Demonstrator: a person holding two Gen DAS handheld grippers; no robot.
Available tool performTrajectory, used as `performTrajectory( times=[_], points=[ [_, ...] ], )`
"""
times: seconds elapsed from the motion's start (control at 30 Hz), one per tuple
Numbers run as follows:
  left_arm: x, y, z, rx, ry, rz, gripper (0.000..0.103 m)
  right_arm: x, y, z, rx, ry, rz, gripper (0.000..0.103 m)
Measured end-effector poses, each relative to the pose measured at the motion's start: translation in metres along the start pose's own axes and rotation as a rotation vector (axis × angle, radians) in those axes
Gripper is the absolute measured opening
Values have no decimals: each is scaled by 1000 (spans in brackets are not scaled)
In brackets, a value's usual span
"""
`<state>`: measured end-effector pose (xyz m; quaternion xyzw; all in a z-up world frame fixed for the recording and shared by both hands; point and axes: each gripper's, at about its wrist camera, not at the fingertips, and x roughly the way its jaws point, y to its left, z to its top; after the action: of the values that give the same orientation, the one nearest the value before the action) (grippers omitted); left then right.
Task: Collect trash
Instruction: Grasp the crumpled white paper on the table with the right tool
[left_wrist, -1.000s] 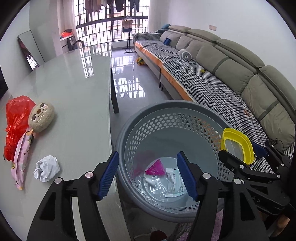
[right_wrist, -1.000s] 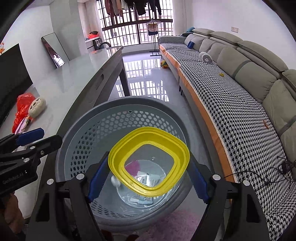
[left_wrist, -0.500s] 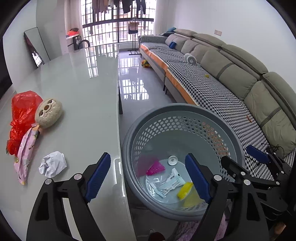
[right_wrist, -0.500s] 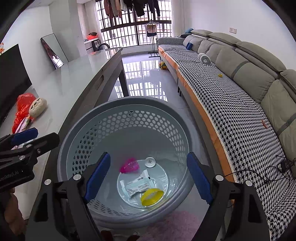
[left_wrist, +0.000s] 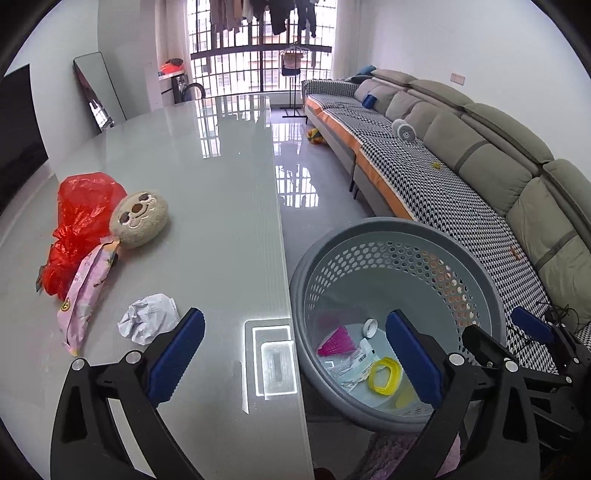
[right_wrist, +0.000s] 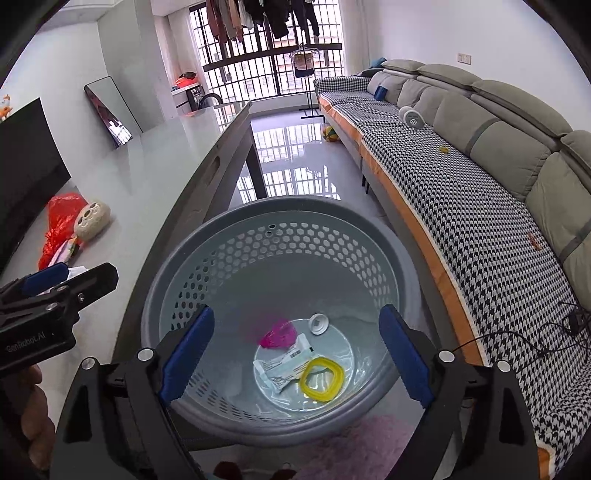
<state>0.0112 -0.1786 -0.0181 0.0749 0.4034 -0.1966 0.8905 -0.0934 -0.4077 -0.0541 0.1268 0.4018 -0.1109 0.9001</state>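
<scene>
On the grey table (left_wrist: 207, 192) at my left, a red plastic bag (left_wrist: 79, 221), a pink snack wrapper (left_wrist: 86, 295) and a crumpled paper ball (left_wrist: 147, 317) lie uncollected beside a plush sloth head (left_wrist: 139, 218). My left gripper (left_wrist: 295, 354) hangs released near the paper ball, my likely next pick, which calls for swinging left and closing on it. My right gripper (right_wrist: 295, 354) gapes empty over the perforated grey basket (right_wrist: 280, 218), where a yellow ring lid (right_wrist: 322, 379) lies among wrappers.
</scene>
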Motion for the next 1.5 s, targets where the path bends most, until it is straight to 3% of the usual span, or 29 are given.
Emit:
performTrajectory(
  times=[0.37, 0.87, 1.2, 1.5],
  points=[
    [-22, 44, -11, -66, -57, 55, 97, -9, 39, -4, -36, -50, -2, 87],
    [-57, 145, -34, -198, -121, 206, 97, -13, 128, 5, -133, -109, 152, 88],
    [-64, 202, -43, -263, -133, 314, 97, 8, 197, 15, -233, -62, 222, 89],
    [-59, 239, -48, -303, -117, 363, 97, 34, 252, 16, -348, 1, 176, 89]
  ],
)
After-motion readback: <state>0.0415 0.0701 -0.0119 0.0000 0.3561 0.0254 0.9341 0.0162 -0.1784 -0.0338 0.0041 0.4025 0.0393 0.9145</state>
